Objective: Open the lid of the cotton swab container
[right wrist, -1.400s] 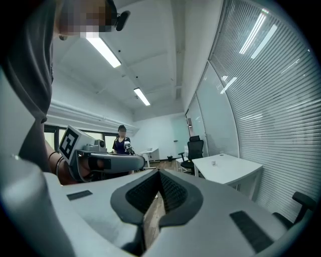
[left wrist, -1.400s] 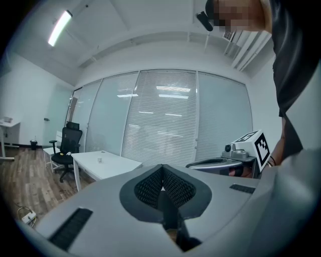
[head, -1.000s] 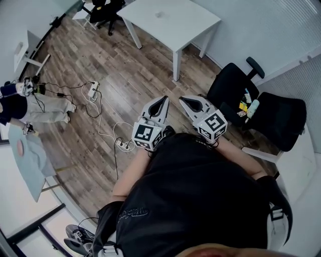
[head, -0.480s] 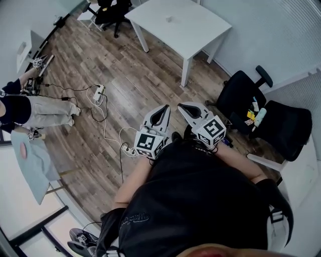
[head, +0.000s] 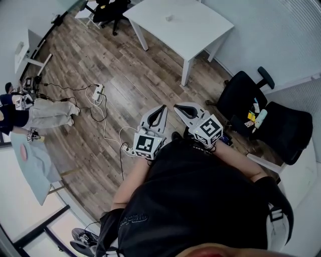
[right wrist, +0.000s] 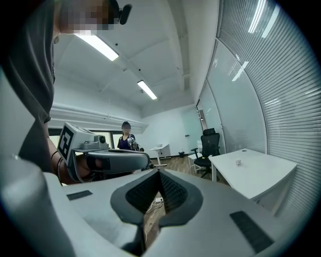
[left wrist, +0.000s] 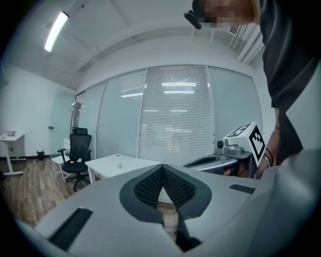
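Note:
A small pale object (head: pixel 169 18), perhaps the cotton swab container, stands alone on a white table (head: pixel 193 30) across the room. It is tiny in the left gripper view (left wrist: pixel 119 164) and in the right gripper view (right wrist: pixel 238 162). Both grippers are held out in front of the person's chest, well short of the table. My left gripper (head: pixel 162 107) is shut with nothing in it, its ribbed pads meeting (left wrist: pixel 162 166). Beside it, my right gripper (head: pixel 177 107) is also shut and empty (right wrist: pixel 158 171). Each gripper shows in the other's view.
Two black office chairs (head: pixel 241 95) (head: pixel 286 123) stand at the right, one with small items on its seat. A power strip (head: pixel 98 92) and cables lie on the wooden floor. A person (head: pixel 35 110) is at the left, another chair (head: pixel 110 9) at the back.
The white table has drawn nearer in the head view, and both grippers have moved together towards it. They stay shut. The person at the left has shifted.

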